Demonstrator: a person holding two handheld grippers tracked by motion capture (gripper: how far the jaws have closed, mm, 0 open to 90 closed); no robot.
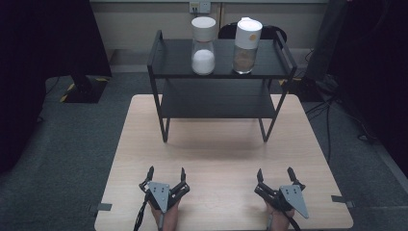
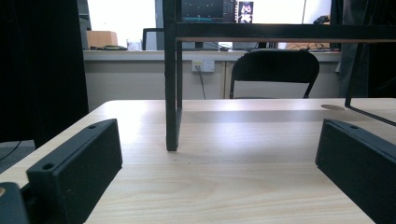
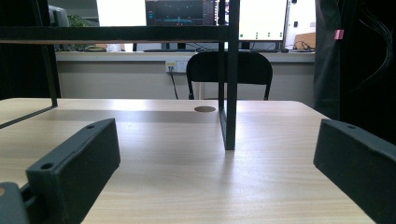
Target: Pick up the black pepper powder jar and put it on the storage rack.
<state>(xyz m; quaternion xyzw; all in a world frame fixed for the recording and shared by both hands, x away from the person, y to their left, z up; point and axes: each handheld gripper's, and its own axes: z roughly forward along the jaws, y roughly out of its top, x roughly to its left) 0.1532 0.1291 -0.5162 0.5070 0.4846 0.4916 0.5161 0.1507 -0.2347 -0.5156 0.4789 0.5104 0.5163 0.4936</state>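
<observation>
Two tools rest at the near edge of the light wooden surface [image 1: 221, 149], one in each hand: the left tool [image 1: 166, 173] near the left corner and the right tool [image 1: 275, 173] near the right, well apart from each other. Both have their jaws spread wide with nothing between them; in the left gripper view the left tool [image 2: 215, 154] frames only bare wood and one leg of the rack, and in the right gripper view the right tool [image 3: 215, 154] frames the same kind of bare wood and another leg. Farther off, at the far half of the surface, stands one black two-tier rack [image 1: 163, 57] on thin legs. Its lower tier holds nothing. On its top tier stand two clear jars, upright and side by side but apart: the left jar [image 1: 203, 45] has a white lid and is partly filled with something white, and the right jar [image 1: 246, 45] has a white lid and holds something brownish. Beyond the surface, one black chair [image 2: 275, 70] stands against the far wall.
</observation>
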